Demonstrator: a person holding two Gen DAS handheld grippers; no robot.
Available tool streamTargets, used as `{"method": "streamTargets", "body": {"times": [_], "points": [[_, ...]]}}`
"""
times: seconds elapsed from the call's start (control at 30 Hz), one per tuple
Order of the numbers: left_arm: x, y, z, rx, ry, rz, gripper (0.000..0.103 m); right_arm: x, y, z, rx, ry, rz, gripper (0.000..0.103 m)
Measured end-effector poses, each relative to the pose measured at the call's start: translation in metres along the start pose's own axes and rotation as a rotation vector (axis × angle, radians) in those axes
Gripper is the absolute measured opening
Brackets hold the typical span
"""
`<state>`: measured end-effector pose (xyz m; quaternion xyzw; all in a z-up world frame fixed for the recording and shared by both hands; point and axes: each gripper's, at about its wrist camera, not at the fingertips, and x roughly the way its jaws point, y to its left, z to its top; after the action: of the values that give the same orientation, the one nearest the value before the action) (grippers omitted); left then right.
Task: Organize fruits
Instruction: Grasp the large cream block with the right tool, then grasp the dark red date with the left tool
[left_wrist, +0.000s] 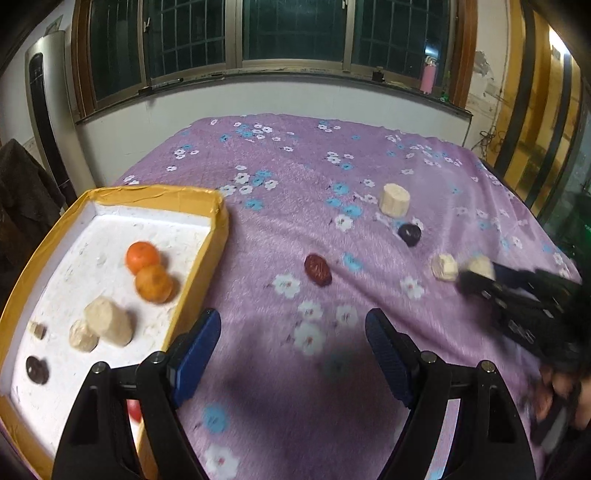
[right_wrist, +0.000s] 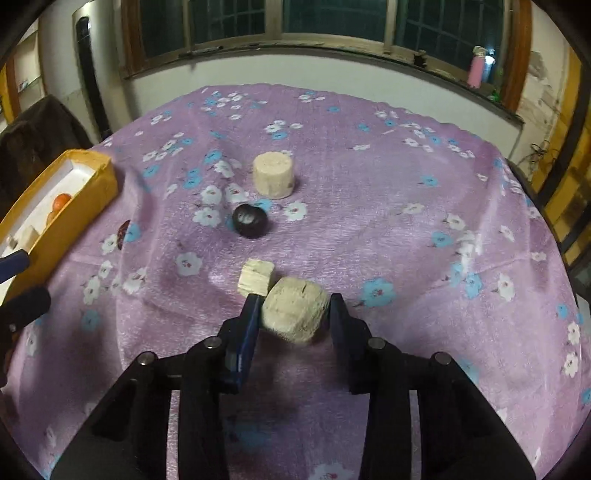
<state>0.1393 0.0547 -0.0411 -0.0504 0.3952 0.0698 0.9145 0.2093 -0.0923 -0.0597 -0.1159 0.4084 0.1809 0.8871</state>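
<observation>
Fingers of the right gripper (right_wrist: 294, 317), flat dark-blue ribbed pads on black hinged arms, pinch a pale beige, rough-grained faceted chunk (right_wrist: 295, 314); we see both pads pressed to its sides. Just beyond the left pad, touching the chunk's far edge, lies a smaller cream fibrous block (right_wrist: 256, 277). Farther ahead we note a glossy black rounded fruit (right_wrist: 250, 220), and beyond it an upright pale cylinder with a coarse top (right_wrist: 273, 175). All rest on a purple plush cloth printed with white and blue blossoms (right_wrist: 388, 206).

Fingers of the left gripper (left_wrist: 293, 350) stand spread, with only cloth between them. Ahead, between the pads, lies a wrinkled dark-red oval date (left_wrist: 317, 270). Beside the left pad sits a shallow yellow-taped cardboard tray with a white foam floor (left_wrist: 207, 266). Within it we record two dimpled orange mandarins (left_wrist: 148, 271) touching each other, two pale faceted chunks (left_wrist: 103, 326), one small beige piece and one dark rounded fruit (left_wrist: 37, 369).
</observation>
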Motion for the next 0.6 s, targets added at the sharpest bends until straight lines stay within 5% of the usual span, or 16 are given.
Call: {"method": "streamTargets", "body": {"times": [0.13,0.3,0.6], "points": [[0.021,-0.008,0.011,-0.019,0.018,0.027,0.080,-0.014,-0.007,-0.005,0.057,-0.049,0.022,0.039],[0.044,-0.012,0.017,-0.026,0.051,0.100,0.057,-0.031,-0.018,-0.004,0.112,-0.111,0.073,0.039],[0.067,-0.021,0.026,-0.047,0.063,0.110,0.042,-0.040,-0.024,-0.003,0.143,-0.144,0.124,0.039]]}}
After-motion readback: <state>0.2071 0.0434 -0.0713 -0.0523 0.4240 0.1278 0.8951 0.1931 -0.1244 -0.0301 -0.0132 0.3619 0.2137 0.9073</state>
